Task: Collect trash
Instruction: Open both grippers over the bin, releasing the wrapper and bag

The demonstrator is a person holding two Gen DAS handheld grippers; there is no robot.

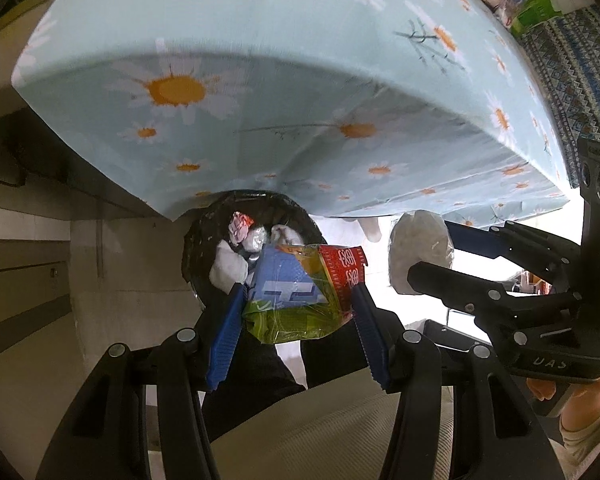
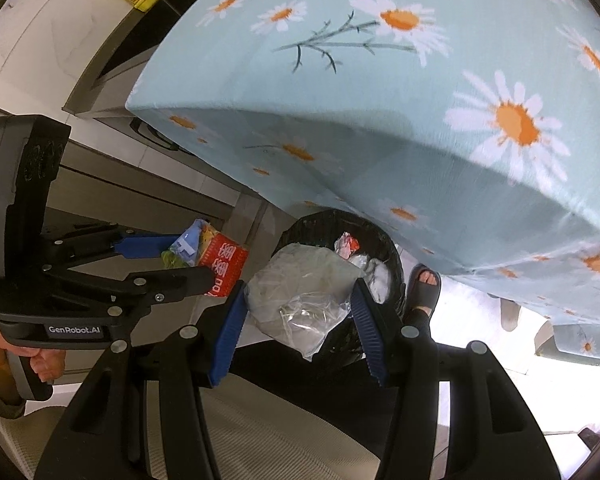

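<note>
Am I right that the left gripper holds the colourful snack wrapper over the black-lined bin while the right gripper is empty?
Not quite: the right gripper is not empty. The right wrist view shows it shut on a crumpled clear plastic bag. The left gripper does hold the colourful snack wrapper over the black-lined bin.

Both views are fairly bright w/ daylight coming in low from under the far side of the tablecloth (image 1: 228,40), where the floor (image 2: 548,344) is blown out to white glare. The cloth's hanging side is in soft shadow. Heavy fisheye bending at the edges, dark vignette in the corners. Daisy print is smeared in the right wrist view (motion blur), while nearby gripper parts are sharp.
</note>
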